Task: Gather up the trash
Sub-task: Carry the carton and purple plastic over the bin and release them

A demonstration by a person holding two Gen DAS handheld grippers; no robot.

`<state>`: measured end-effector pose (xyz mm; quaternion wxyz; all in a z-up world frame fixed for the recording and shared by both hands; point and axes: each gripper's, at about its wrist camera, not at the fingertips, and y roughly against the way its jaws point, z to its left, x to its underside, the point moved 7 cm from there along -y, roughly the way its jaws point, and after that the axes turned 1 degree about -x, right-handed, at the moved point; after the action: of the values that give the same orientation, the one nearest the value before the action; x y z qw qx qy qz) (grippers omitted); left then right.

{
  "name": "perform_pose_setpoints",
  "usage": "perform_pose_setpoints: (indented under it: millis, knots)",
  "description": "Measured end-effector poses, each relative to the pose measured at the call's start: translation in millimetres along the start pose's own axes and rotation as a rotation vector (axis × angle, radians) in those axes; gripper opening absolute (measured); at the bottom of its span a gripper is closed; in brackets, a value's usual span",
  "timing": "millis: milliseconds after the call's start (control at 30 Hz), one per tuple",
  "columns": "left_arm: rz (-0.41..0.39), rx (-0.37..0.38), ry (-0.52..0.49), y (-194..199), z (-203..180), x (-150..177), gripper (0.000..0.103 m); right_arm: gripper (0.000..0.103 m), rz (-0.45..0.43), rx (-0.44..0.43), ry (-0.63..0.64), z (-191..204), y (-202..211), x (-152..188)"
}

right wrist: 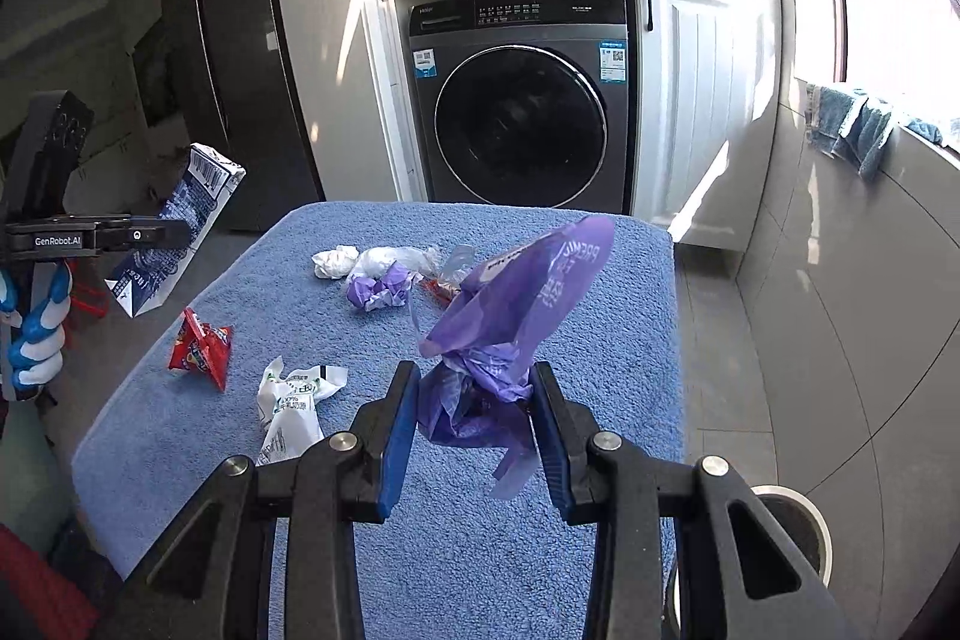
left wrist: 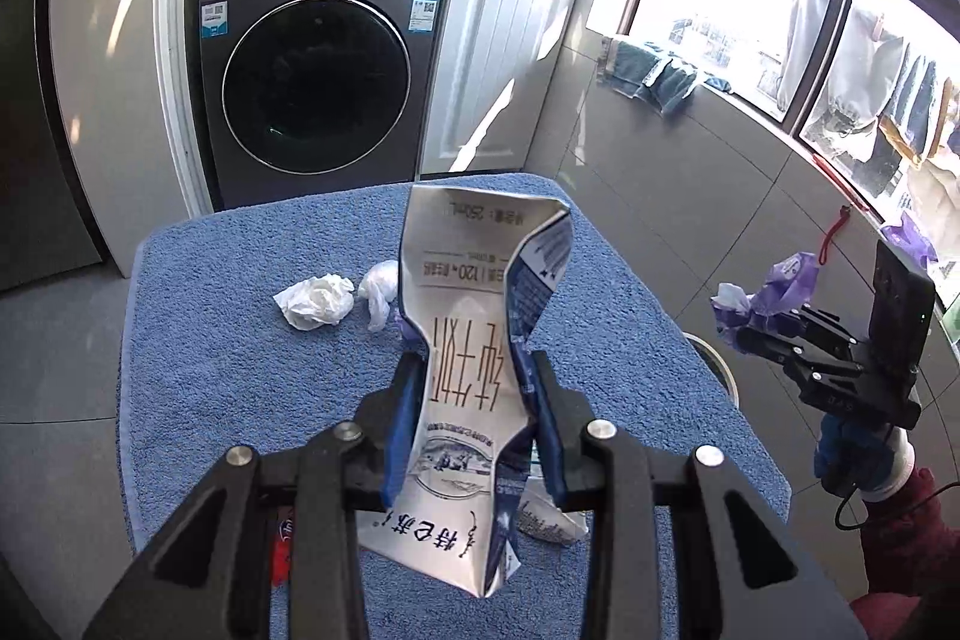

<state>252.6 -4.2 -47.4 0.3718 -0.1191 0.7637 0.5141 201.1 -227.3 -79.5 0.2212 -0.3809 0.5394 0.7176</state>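
near towel (right wrist: pixel 480 550) bare — open | far end: tissue (right wrist: pixel 335 261), purple scrap (right wrist: pixel 378 291) crowd it

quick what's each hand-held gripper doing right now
Left hand-held gripper: closed on the crushed milk carton, lifted off the table.
Right hand-held gripper: closed on the purple plastic wrapper.

White bin (right wrist: pixel 798 526) mostly hidden behind right tool's arm; red wrapper (left wrist: pixel 281 550) half-hidden — left tool's arm covers it.
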Motion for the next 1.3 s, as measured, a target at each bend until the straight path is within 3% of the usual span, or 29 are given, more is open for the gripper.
perform_pose_setpoints:
  millis: [167, 367, 567, 733, 967, 1133, 1233, 1300]
  knots:
    - [0.030, 0.057, -0.083, -20, -72, -19, 0.033, 0.035, -0.039, 0.050, -0.069, -49, 34, 18]
    - [0.107, 0.163, -0.209, -74, -180, -29, 0.033, 0.035, -0.049, 0.139, -0.179, -121, 68, 46]
    - [0.213, 0.264, -0.317, -149, -282, -24, 0.033, 0.035, -0.002, 0.231, -0.295, -190, 82, 89]
    - [0.316, 0.334, -0.352, -216, -345, -9, 0.033, 0.035, 0.061, 0.269, -0.393, -240, 73, 130]
    - [0.424, 0.374, -0.325, -291, -393, 7, 0.034, 0.035, 0.149, 0.288, -0.478, -286, 41, 170]
    - [0.462, 0.403, -0.258, -322, -406, 9, 0.034, 0.043, 0.190, 0.313, -0.489, -306, 26, 181]
    - [0.475, 0.421, -0.212, -330, -407, 6, 0.045, 0.051, 0.212, 0.332, -0.493, -310, 23, 188]
    - [0.477, 0.428, -0.201, -330, -408, 5, 0.046, 0.052, 0.217, 0.340, -0.491, -310, 26, 192]
